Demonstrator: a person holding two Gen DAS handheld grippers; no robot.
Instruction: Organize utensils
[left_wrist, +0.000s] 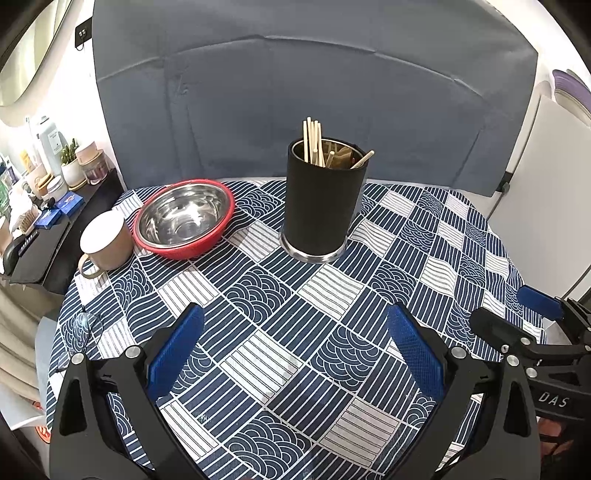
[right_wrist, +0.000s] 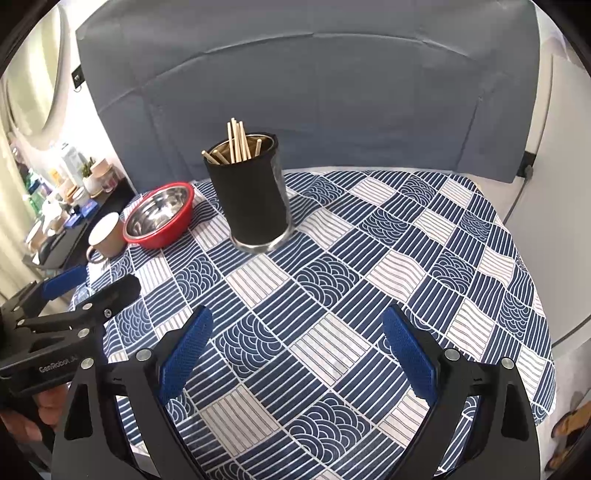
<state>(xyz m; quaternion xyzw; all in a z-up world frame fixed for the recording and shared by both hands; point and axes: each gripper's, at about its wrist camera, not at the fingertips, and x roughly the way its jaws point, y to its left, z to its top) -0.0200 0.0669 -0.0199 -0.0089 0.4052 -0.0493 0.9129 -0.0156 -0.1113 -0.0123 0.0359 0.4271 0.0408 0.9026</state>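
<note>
A black utensil holder (left_wrist: 320, 206) with a steel base stands upright near the middle back of the table, and also shows in the right wrist view (right_wrist: 255, 199). Several wooden chopsticks (left_wrist: 313, 142) stand in it, as the right wrist view (right_wrist: 238, 142) also shows. My left gripper (left_wrist: 295, 325) is open and empty above the near part of the blue patterned tablecloth (left_wrist: 280, 332). My right gripper (right_wrist: 297, 325) is open and empty, low over the cloth (right_wrist: 369, 277). Each gripper appears at the edge of the other's view: the right gripper (left_wrist: 517, 314), the left gripper (right_wrist: 92, 284).
A red bowl with a steel inner bowl (left_wrist: 184, 218) and a beige mug (left_wrist: 105, 242) sit at the table's back left. Eyeglasses (left_wrist: 83, 332) lie at the left edge. A grey headboard (left_wrist: 314, 92) stands behind the table. A cluttered dark shelf (left_wrist: 48, 206) is at the left.
</note>
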